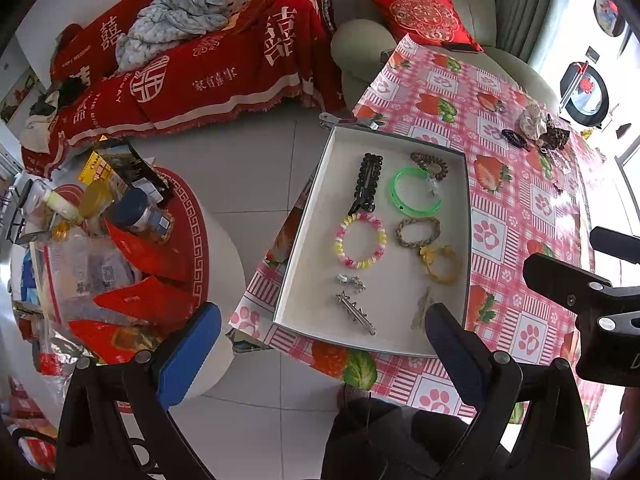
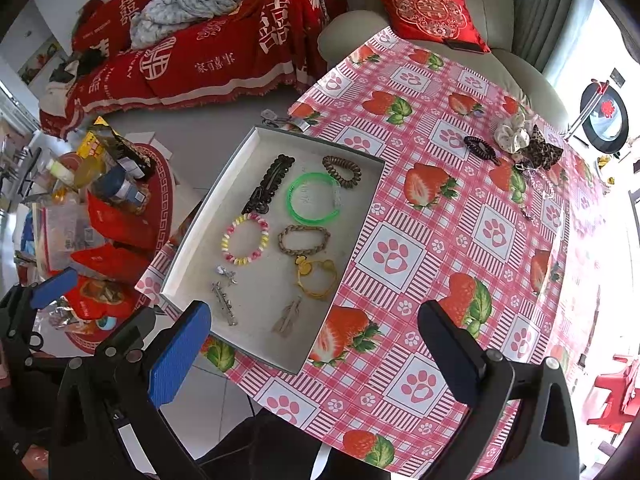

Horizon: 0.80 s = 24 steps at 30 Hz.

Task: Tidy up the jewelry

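Pink-checked cloth covered the desk (image 2: 440, 208), and a shallow white tray (image 2: 352, 224) sat at its left edge, partly overhanging. Inside lay a green bangle (image 2: 314, 198), a bead bracelet (image 2: 245, 239), a black clip (image 2: 267, 184) and other pieces, each apart. Loose items — scrunchies (image 2: 520, 140) and a dark coil (image 2: 480, 147) — waited at the far right. Both left tongs (image 1: 320, 344) and right tongs (image 2: 316, 344) hung spread and empty, near the tray's front. Risk, as I judged it: a nudge on the overhanging tray could tip it to the floor, or a long reach could drag the slick cloth.
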{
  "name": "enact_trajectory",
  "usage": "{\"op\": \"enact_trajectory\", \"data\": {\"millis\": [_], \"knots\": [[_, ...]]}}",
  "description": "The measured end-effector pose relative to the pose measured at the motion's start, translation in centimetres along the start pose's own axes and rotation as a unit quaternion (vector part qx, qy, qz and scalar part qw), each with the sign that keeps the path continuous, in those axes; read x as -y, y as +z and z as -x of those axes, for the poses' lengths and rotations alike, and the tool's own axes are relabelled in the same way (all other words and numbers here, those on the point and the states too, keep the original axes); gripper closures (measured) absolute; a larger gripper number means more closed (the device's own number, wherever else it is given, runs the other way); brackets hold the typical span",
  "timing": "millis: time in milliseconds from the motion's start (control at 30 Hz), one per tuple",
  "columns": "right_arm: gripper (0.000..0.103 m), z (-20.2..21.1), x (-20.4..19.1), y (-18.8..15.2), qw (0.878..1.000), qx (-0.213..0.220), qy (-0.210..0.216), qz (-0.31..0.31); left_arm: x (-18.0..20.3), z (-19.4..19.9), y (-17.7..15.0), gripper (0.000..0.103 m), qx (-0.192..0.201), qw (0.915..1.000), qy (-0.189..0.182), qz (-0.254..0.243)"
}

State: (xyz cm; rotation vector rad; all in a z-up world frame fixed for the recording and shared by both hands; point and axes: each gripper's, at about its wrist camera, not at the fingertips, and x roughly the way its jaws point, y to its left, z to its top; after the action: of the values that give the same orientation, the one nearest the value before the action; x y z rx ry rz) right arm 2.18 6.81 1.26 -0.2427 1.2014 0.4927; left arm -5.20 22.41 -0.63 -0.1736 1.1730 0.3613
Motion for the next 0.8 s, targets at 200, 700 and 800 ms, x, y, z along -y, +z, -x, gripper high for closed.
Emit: {"op": "enact_trajectory", "data": {"millis": [200, 700, 800], "knots": [[0.0, -0.03, -0.07, -0.06, 1.0, 0.0, -0.001, 0.0, -0.06, 0.06, 0.05, 0.0, 0.0, 1.0, 0.0, -0.001], [0.0, 0.12, -0.26, -0.07, 1.0, 0.001, 0.0, 0.0, -0.23, 0.23, 0.16, 0.0, 0.001, 1.0, -0.001, -0.002], [0.0, 0.11, -0.27, -0.06, 1.0, 0.0, 0.0, 0.0, -0.3, 0.31, 0.21, 0.0, 0.001, 1.0, -0.001, -0.004]]}}
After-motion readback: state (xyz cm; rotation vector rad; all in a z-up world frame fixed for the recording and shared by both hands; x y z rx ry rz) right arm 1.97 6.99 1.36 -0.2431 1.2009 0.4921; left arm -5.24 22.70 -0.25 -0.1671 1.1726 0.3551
